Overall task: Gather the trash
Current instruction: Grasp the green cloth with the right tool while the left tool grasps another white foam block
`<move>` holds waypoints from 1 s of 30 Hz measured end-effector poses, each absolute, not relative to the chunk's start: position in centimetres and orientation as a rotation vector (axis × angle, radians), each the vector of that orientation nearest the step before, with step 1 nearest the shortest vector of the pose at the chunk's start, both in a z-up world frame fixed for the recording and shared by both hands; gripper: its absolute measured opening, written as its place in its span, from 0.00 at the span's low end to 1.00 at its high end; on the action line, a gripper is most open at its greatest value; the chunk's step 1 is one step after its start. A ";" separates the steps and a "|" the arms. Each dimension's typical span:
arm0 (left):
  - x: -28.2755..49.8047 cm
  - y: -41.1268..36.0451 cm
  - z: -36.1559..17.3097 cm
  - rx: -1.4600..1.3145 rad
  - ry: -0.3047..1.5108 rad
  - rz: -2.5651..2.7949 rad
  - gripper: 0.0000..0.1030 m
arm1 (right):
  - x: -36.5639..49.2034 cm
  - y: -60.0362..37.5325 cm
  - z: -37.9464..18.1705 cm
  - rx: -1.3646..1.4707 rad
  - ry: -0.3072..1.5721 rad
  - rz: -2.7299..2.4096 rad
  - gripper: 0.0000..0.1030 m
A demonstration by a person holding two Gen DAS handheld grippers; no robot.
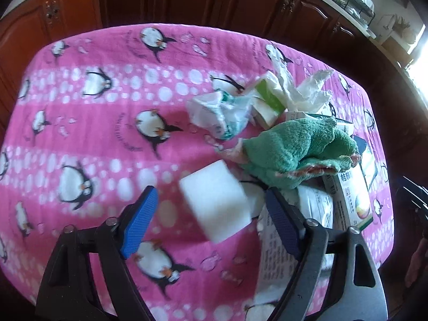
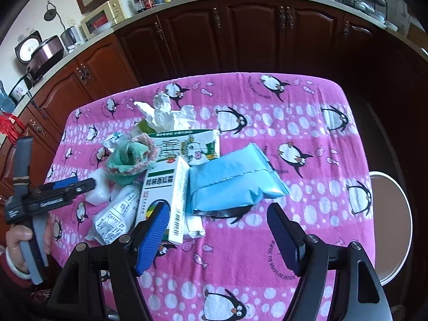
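Observation:
A heap of trash lies on the pink penguin tablecloth (image 1: 107, 107). A white foam block (image 1: 216, 200) lies between the open jaws of my left gripper (image 1: 211, 214), untouched by the pads; it also shows in the right wrist view (image 2: 98, 187). Beside it lie a green towel (image 1: 294, 152), a crumpled white wrapper (image 1: 216, 112), white tissue (image 1: 299, 88) and a printed packet (image 1: 278, 251). My right gripper (image 2: 218, 230) is open and empty, just short of a blue pouch (image 2: 232, 182) and a white-green carton (image 2: 163, 195). The left gripper (image 2: 77, 184) shows at the left of the right wrist view.
A larger milk carton (image 2: 187, 144) and tissue (image 2: 165, 115) lie behind the heap. A white round bin rim (image 2: 396, 227) stands off the table's right edge. Dark wood cabinets (image 2: 240, 32) run behind the table, with a worktop of appliances and bottles.

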State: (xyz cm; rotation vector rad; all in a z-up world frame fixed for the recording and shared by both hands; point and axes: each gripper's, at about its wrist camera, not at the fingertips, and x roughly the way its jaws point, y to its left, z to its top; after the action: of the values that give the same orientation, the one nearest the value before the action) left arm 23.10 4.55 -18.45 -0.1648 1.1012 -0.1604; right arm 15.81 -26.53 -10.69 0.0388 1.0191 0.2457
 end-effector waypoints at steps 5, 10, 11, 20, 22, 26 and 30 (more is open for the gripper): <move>24.0 4.5 -19.1 -0.151 1.131 -0.159 0.36 | 16.9 -24.5 -10.6 0.014 1.018 0.307 0.71; 24.0 5.2 -17.3 -0.142 1.090 -0.161 0.34 | 18.5 -21.7 -10.6 0.016 1.011 0.409 0.71; 24.0 5.4 -17.0 -0.140 1.082 -0.160 0.34 | 18.9 -20.9 -10.8 0.014 1.014 0.431 0.71; 22.5 8.0 -15.3 -0.113 1.043 -0.108 0.34 | 23.6 -15.0 -13.7 -0.039 1.072 0.523 0.51; 22.3 8.3 -15.1 -0.114 1.040 -0.103 0.34 | 24.3 -14.0 -14.5 -0.061 1.092 0.537 0.41; 21.9 8.6 -15.0 -0.124 1.037 -0.103 0.34 | 24.3 -13.4 -14.9 -0.035 1.076 0.579 0.17; 21.9 8.4 -14.9 -0.124 1.032 -0.095 0.34 | 22.6 -13.4 -13.2 -0.034 0.989 0.594 0.13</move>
State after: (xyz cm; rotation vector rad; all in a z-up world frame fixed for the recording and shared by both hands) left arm 21.85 8.44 -14.89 -0.1242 1.0324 -0.0954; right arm 22.62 -13.39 -13.18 -0.0340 0.9892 0.5941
